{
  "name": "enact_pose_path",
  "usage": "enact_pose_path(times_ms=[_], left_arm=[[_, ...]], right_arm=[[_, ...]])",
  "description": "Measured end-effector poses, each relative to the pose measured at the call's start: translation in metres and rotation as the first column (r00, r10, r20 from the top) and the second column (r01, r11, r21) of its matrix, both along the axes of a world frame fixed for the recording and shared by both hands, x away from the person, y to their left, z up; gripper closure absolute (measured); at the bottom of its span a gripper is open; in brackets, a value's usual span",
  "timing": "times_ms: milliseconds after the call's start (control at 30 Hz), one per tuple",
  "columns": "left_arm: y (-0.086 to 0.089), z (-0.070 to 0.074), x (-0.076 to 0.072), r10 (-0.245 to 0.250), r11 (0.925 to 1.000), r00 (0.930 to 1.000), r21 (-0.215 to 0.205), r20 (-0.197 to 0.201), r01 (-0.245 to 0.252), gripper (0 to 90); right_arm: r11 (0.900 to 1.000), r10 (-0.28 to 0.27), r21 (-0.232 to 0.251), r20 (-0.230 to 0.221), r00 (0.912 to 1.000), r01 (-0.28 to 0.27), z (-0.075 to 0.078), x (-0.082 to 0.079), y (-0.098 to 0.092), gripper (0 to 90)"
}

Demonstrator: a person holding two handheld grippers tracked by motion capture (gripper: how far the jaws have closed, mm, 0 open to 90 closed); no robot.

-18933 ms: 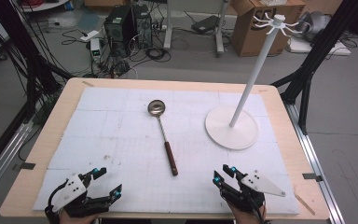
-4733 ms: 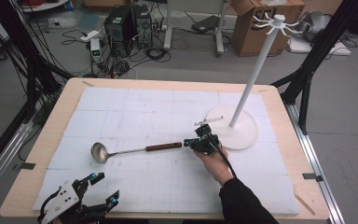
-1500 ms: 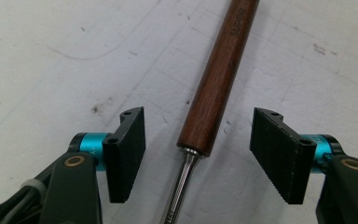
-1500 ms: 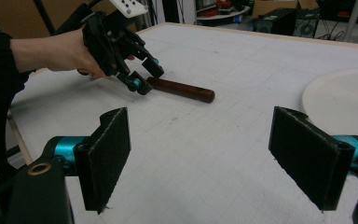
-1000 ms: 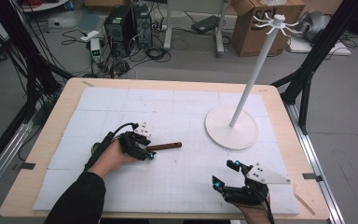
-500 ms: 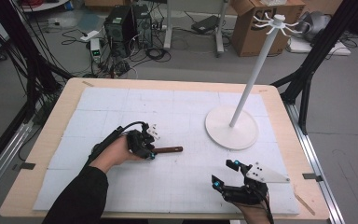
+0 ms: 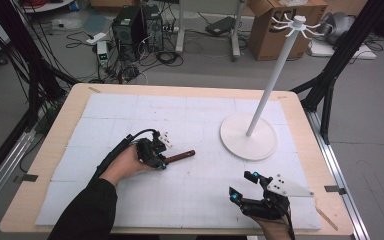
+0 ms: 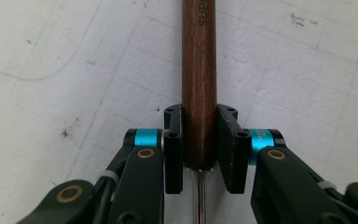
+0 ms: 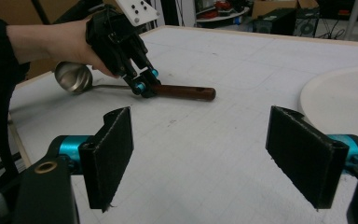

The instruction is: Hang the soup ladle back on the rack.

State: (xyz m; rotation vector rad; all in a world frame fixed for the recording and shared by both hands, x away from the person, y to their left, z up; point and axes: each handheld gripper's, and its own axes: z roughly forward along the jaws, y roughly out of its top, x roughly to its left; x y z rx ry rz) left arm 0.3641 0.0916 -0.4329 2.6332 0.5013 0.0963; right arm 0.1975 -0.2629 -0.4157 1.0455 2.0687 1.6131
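Observation:
A steel ladle with a dark wooden handle [image 7: 180, 156] lies on the white mat, bowl to the left. My left gripper [image 7: 162, 161] has just been closing and is now shut on the handle [image 8: 199, 70], where the wood meets the metal stem. Both pads [image 8: 175, 140] press on its sides. The right gripper view shows the ladle's bowl [image 9: 73, 77] beside the hand and the left gripper [image 9: 142, 86] on the handle. My right gripper [image 7: 243, 186] rests near the front edge, open [image 9: 209, 154], with nothing between its jaws.
A white stand with a round base [image 7: 248, 136] and a tall pole [image 7: 275, 75] topped by hooks rises at the back right. Its base edge [image 9: 340, 100] lies ahead of the right gripper. The wooden table rim [image 7: 45, 150] frames the mat.
The ladle was turned from upright to crosswise and dragged left by the right gripper. In the last second the left gripper settled over the handle and its jaws closed on it. The right hand stayed put.

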Motion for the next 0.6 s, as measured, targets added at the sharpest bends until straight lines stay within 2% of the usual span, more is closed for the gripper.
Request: enact_pose_path(times_ms=[133,267,367,467,600], left_arm=[[0.001,0.002,0.000,0.034,0.9993,0.9993,-0.012,0.012,-0.034,74.3],[0.011,0.011,0.001,0.068,0.9939,0.9974,-0.089,0.024,-0.066,74.3],[0.018,0.021,0.001,0.084,0.9842,0.9959,-0.159,0.033,-0.078,74.3],[0.026,0.032,0.001,0.105,0.9665,0.9935,-0.240,0.042,-0.092,74.4],[0.033,0.046,-0.003,0.134,0.9288,0.9883,-0.357,0.074,-0.099,74.4]], right_arm=[[1.000,-0.007,0.003,0.003,1.0000,0.007,0.000,0.000,-0.002,22.7],[1.000,-0.014,0.003,0.011,0.9998,0.014,0.000,0.000,-0.004,23.0],[1.000,-0.017,0.010,0.001,0.9999,0.017,-0.001,0.000,-0.005,23.1],[1.000,-0.019,0.012,-0.010,0.9998,0.020,-0.002,0.000,-0.004,23.2],[1.000,-0.022,0.012,-0.006,0.9997,0.022,-0.003,0.000,-0.004,23.2]])
